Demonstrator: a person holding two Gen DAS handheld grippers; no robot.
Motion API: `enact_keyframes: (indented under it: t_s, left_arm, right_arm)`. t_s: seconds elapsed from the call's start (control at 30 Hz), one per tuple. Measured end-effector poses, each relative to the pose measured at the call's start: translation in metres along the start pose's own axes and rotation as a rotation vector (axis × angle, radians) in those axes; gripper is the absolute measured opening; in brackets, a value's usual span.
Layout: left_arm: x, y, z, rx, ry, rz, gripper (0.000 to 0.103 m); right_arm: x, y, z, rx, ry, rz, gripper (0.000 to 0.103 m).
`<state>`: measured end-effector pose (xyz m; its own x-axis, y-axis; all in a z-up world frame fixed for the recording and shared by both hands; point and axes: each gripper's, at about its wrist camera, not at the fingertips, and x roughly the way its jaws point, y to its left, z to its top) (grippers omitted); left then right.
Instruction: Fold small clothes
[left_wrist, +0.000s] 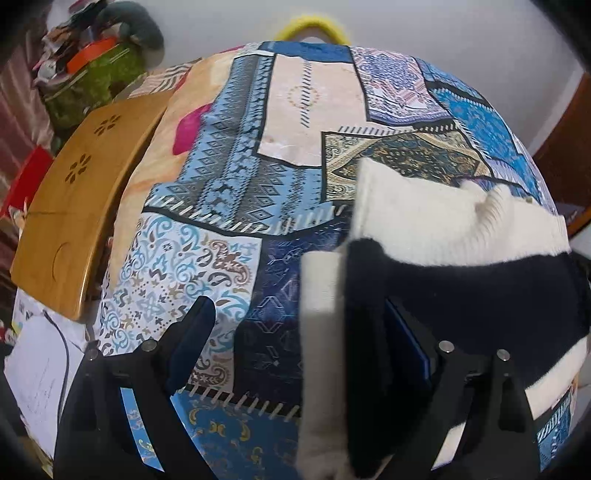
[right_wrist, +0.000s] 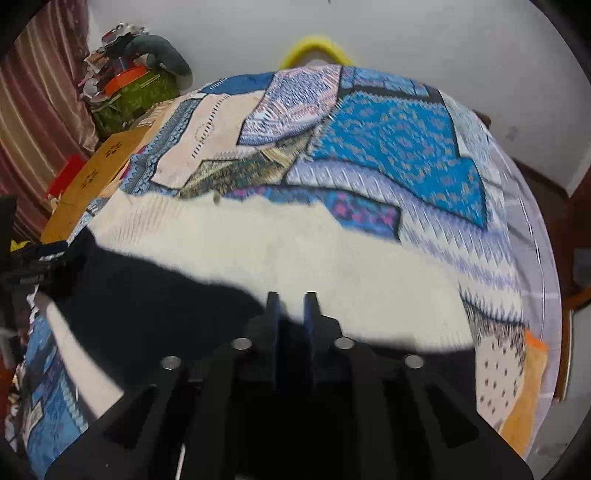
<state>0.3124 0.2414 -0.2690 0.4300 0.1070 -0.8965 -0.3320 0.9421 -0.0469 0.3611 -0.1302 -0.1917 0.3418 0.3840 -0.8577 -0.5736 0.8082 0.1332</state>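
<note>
A cream-white and dark navy knit garment (left_wrist: 424, 221) lies on the patterned bedspread (left_wrist: 240, 166), at the right of the left wrist view. My left gripper (left_wrist: 295, 314) is open wide. One edge of the garment hangs between its jaws and covers the tip of the right-hand finger (left_wrist: 406, 343). In the right wrist view the same garment (right_wrist: 295, 251) spreads across the middle. My right gripper (right_wrist: 291, 301) hovers over its white part with the jaws a narrow gap apart and nothing clamped between them. The left gripper (right_wrist: 33, 266) shows at the left edge.
A wooden lap table (left_wrist: 81, 192) leans at the bed's left side, with a green bag and clutter (left_wrist: 92, 81) behind it. Papers and a cable (left_wrist: 37, 369) lie at the lower left. A yellow ring (right_wrist: 314, 46) peeks over the far edge. The bedspread (right_wrist: 399, 147) continues beyond the garment.
</note>
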Motion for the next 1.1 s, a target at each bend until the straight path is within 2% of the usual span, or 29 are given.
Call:
enact_keyframes:
  t_s: [0.03, 0.1, 0.17, 0.23, 0.5, 0.77, 0.9, 1.1]
  left_arm:
    - [-0.001, 0.001, 0.0, -0.002, -0.001, 0.004, 0.092]
    - [-0.004, 0.003, 0.0, 0.001, -0.008, 0.023, 0.092]
    - [-0.006, 0.006, -0.002, -0.002, -0.006, 0.031, 0.092]
    - [-0.006, 0.009, -0.003, -0.014, 0.001, 0.029, 0.092]
    - [-0.018, 0.018, -0.016, -0.089, 0.027, 0.01, 0.091]
    - [-0.051, 0.014, -0.027, -0.098, -0.04, 0.063, 0.091]
    - [-0.072, 0.009, -0.031, -0.109, -0.072, 0.042, 0.091]
    - [-0.092, -0.014, -0.043, -0.085, -0.083, -0.022, 0.091]
  right_arm:
    - [-0.003, -0.004, -0.006, 0.005, 0.0, -0.006, 0.029]
    - [-0.009, -0.012, -0.018, 0.011, -0.003, -0.024, 0.036]
    - [-0.013, -0.021, -0.027, 0.026, 0.012, -0.032, 0.038]
    - [-0.016, -0.029, -0.035, 0.053, 0.028, -0.022, 0.048]
    - [-0.03, -0.052, -0.065, 0.107, 0.035, -0.086, 0.052]
    - [-0.053, -0.056, -0.078, 0.113, 0.002, -0.086, 0.052]
    - [-0.07, -0.052, -0.074, 0.125, -0.054, -0.093, 0.062]
    - [-0.088, -0.032, -0.062, 0.102, -0.136, -0.071, 0.067]
